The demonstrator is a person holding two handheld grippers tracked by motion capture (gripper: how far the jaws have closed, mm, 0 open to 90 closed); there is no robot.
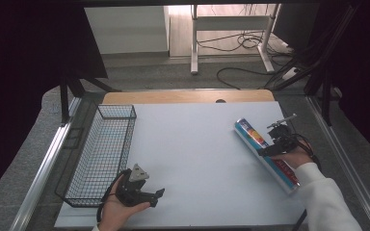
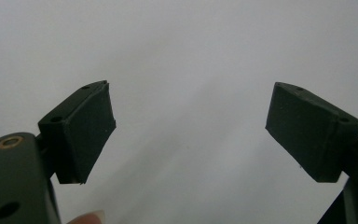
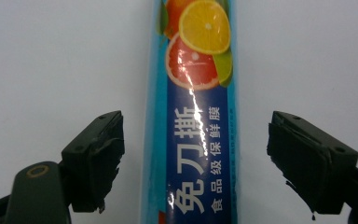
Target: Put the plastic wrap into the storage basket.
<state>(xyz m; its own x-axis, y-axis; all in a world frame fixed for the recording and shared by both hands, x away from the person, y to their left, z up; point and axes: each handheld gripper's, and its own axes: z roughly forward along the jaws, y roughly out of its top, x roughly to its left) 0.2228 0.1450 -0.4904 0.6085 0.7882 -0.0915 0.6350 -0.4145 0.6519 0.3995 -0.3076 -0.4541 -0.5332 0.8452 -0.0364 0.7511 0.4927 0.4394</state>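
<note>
Counter (image 1: pixel 197 159): I see a pale, bare sheet over a wooden top; a strip of wood shows along its far edge.
Cling-film roll (image 1: pixel 266 155): long blue box printed with citrus fruit, lying flat and slantwise near the counter's right edge; its near end lies just short of the front right corner.
Cling-film roll, right gripper view (image 3: pixel 198 116): it runs straight up the middle between my jaws, with white counter showing on both sides of it.
Right gripper (image 1: pixel 270 150): I hold it over the roll's middle stretch; jaws spread wide, one on either side of the box, pads clear of it.
Left gripper (image 1: pixel 158 196): resting in my hand by the front edge, left of centre; jaws wide apart with nothing between them.
Left gripper, own view (image 2: pixel 191 135): plain white counter ahead of the jaws.
Wire basket (image 1: pixel 79 166): black mesh, long and narrow, along the counter's left edge, just beside the left gripper.
Open room: the broad middle of the counter, between basket and roll, lies free.
</note>
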